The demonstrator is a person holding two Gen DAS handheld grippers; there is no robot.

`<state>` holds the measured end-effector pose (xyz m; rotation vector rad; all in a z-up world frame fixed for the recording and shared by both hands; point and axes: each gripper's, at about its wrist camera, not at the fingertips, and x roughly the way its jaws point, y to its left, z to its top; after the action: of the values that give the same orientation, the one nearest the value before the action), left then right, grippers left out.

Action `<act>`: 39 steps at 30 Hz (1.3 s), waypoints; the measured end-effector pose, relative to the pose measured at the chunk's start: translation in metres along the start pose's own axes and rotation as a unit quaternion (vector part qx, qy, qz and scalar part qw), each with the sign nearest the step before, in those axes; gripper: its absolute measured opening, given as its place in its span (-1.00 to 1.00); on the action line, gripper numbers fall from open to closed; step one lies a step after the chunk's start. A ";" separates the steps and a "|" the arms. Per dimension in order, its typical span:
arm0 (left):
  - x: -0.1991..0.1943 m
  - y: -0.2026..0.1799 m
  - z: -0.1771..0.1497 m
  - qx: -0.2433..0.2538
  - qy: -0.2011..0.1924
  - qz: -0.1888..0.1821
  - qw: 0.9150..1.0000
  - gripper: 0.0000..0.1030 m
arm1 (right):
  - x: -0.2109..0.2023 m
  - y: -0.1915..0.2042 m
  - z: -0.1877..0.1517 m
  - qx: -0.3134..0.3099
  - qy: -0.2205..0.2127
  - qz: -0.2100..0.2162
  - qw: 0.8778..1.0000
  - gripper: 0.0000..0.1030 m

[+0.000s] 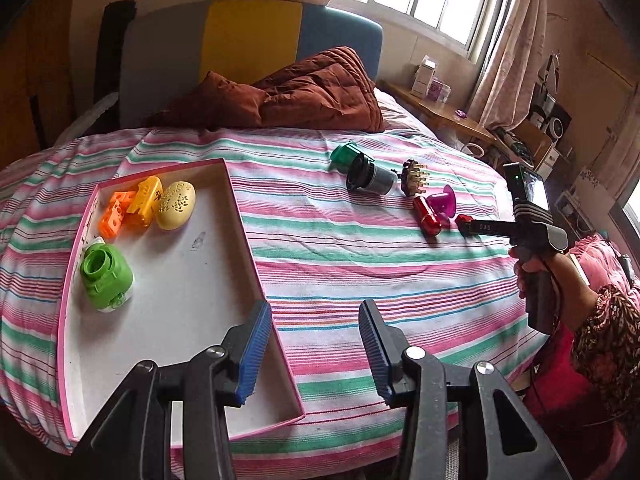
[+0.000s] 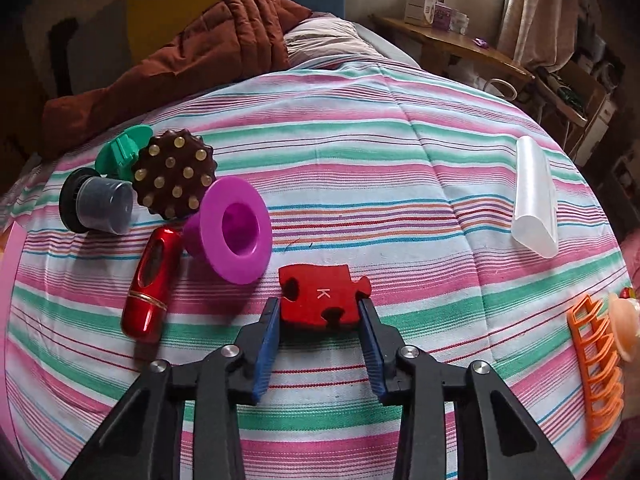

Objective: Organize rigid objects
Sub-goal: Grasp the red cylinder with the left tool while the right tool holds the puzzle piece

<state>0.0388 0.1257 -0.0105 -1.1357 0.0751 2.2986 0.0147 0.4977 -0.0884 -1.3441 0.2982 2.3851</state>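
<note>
At the left side of the striped bed (image 1: 360, 264) lies a pink-rimmed box (image 1: 240, 216), and the sorting shows there: an orange block (image 1: 116, 212), a yellow clip (image 1: 145, 200) and a cream egg-shaped case (image 1: 176, 205) are packed into its far left corner, with a green cap piece (image 1: 105, 276) against the left wall — tucked tight, probably to leave the white floor free for more. The left gripper (image 1: 316, 354) hovers over the box's near right corner, its blue pads (image 1: 252, 354) spread with nothing between them, seemingly waiting.

Toward the bed's middle the unsorted cluster sits close together: a grey cup (image 2: 98, 204), a green lid (image 2: 126, 150), a brown studded disc (image 2: 174, 174), a red tube (image 2: 150, 286) and a purple funnel (image 2: 230, 230).

Just right of these, the right gripper (image 2: 320, 314) brackets the red puzzle piece (image 2: 320, 294) marked K — each pad flanks one edge, though whether they already press it is hard to tell; the piece appears to rest on the sheet. Further right lie a clear sleeve (image 2: 534, 196) and, at the bed's right edge, an orange comb (image 2: 596, 368).
</note>
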 end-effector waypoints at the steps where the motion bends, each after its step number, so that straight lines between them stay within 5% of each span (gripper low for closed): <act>1: 0.002 -0.002 0.002 0.001 0.002 -0.002 1.000 -0.11 | -0.002 0.000 -0.002 -0.006 0.004 0.001 1.000 -0.25; 8: 0.016 -0.029 0.016 0.029 0.010 -0.019 0.999 -0.11 | -0.023 -0.014 -0.031 0.010 0.031 0.013 0.999 -0.25; 18: 0.072 -0.090 0.046 0.061 0.051 -0.044 0.996 -0.11 | -0.028 -0.026 -0.038 0.053 0.014 0.052 0.997 -0.24; 30: 0.148 -0.125 0.071 0.034 0.111 -0.065 0.991 -0.11 | -0.026 -0.026 -0.034 0.046 0.025 0.050 0.997 -0.24; 39: 0.201 -0.164 0.092 0.062 0.124 -0.053 0.989 -0.01 | -0.026 -0.020 -0.035 0.027 0.028 0.041 0.998 -0.24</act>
<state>-0.0388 0.3828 -0.0705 -1.3220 0.2419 2.0210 0.0626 0.4975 -0.0843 -1.4013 0.4367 2.3899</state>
